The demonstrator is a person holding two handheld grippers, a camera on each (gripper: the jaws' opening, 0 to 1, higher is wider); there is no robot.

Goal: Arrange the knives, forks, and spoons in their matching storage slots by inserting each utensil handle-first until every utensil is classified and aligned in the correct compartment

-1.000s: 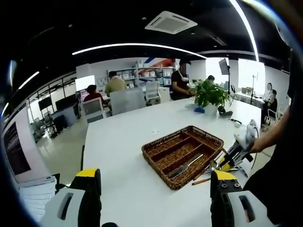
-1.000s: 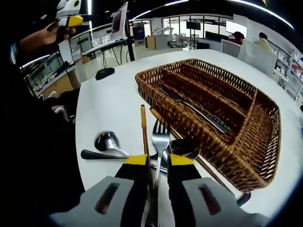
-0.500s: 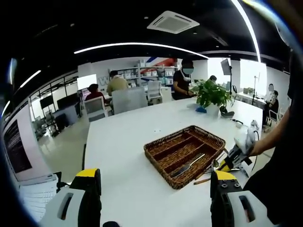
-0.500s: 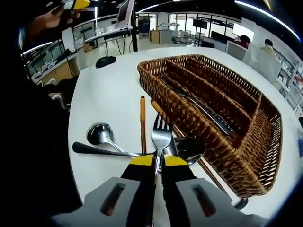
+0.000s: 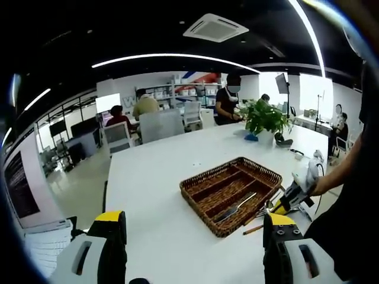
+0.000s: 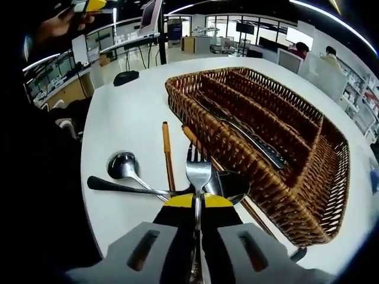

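— Out over the white desk (image 5: 160,177), what are your left tongs (image 5: 192,236) doing in the left gripper view?

— They are hanging with their two jaws spread wide and nothing between them. Beyond them the wicker tray (image 5: 230,193) is sitting on the desk, with a piece of cutlery (image 5: 235,207) lying in its nearest slot; I cannot tell which kind. Your right tongs (image 5: 283,200) are showing at the tray's right end, low over a cluster of utensils (image 5: 263,212) beside the tray. A potted plant (image 5: 263,121) is standing farther back, and people are sitting and standing at the far end of the room.

— And in the right gripper view?

— Your right tongs (image 6: 197,201) are pinching the fork (image 6: 198,173), jaws pressed together on its handle, tines pointing away from you. Under and beside the fork a large spoon (image 6: 232,183) is lying just left of the tray's (image 6: 331,177) near wall, and a smaller spoon (image 6: 123,165) is lying to its left. A dark handle (image 6: 121,187) is crossing beneath them, and two wooden chopsticks (image 6: 167,151) are lying near the tray's corner. Inside the tray, a knife (image 6: 251,142) is resting along the compartment nearest the loose cutlery. Your left tongs (image 6: 90,5) are showing at the upper left, held in your hand (image 6: 59,23).
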